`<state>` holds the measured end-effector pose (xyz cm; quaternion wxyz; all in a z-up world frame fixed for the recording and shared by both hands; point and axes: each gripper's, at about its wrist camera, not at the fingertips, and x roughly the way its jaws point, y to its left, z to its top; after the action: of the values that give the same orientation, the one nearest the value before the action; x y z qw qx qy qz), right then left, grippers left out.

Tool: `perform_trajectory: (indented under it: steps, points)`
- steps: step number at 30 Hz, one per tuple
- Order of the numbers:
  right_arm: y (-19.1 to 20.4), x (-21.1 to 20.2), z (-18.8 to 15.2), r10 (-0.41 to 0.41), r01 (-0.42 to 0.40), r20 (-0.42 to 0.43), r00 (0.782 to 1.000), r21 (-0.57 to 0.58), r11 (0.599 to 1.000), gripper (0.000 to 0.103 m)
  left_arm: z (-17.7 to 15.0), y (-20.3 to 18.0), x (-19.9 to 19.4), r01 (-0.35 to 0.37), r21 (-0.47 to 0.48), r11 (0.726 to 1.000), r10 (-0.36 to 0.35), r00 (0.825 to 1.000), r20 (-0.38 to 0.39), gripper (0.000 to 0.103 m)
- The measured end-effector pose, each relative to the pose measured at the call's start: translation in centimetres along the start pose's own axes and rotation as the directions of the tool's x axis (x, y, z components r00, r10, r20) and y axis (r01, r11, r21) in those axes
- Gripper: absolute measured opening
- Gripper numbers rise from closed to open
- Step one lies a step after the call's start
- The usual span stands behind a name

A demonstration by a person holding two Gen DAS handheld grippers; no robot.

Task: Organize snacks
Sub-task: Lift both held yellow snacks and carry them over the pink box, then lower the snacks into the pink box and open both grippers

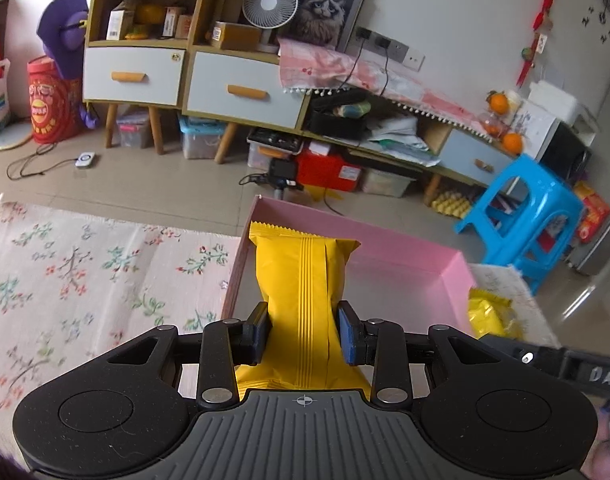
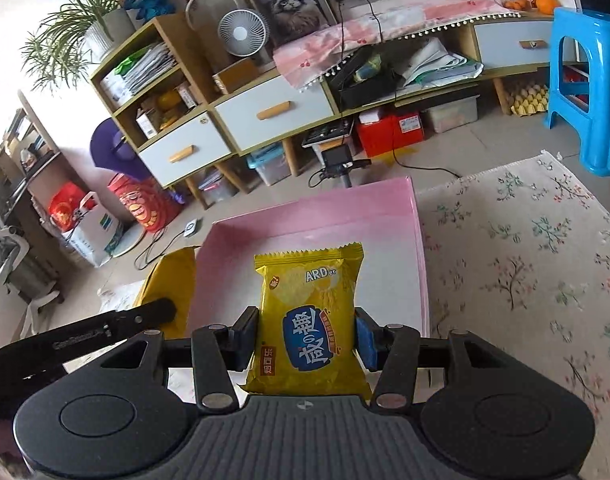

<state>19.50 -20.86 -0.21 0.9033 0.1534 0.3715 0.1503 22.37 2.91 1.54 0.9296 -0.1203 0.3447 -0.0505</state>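
Two yellow snack packets in hand, one per gripper, both poised over the open pink box. In the left wrist view, plain-backed yellow packet [image 1: 305, 304] pinched at its waist between the pads of the left gripper [image 1: 305, 330], seam side up, top edge reaching toward 12 o'clock over the near left corner of the pink box [image 1: 405, 252]. In the right wrist view, printed yellow chip packet [image 2: 311, 320] clamped by its sides in the right gripper [image 2: 305, 338], label up, hanging above the box floor. Each gripper's neighbour just visible: right one's packet at 4 o'clock in the left view, left one's packet at 9 o'clock in the right view. Box apparently empty inside, resting on a floral tablecloth [image 1: 85, 272]. Best handled by lowering each packet close to the box floor before loosening the pads, laying them flat and side by side, left packet against the left wall, right packet beside it, without overlap. Worth keeping the two grippers apart on the way down to avoid a knock. Blue plastic stool [image 1: 525, 216] and cluttered cabinet well beyond, irrelevant.
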Motion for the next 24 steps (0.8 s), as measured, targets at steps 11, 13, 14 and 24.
perform_trajectory:
  steps: [11,13,14,24]
  points:
    - [-1.4,3.2,0.1,-0.069,0.069,0.0,0.998,-0.049,0.996,0.039,-2.6,-0.3,1.8,-0.084,0.104,0.991,0.088,0.996,-0.034,0.031]
    - [-1.4,3.5,-0.1,-0.081,0.08,-0.009,0.997,-0.063,0.995,0.039,-3.1,-0.3,1.4,-0.09,0.112,0.99,0.094,0.995,-0.027,0.031]
    - [-1.4,3.5,-0.2,-0.084,0.083,-0.013,0.996,-0.066,0.994,0.04,-3.3,-0.3,1.2,-0.09,0.113,0.99,0.094,0.995,-0.027,0.031]
    - [-0.1,3.4,-1.0,-0.112,0.106,-0.041,0.993,-0.134,0.985,0.04,-4.1,0.0,-0.3,-0.081,0.125,0.989,0.087,0.996,-0.037,0.034]
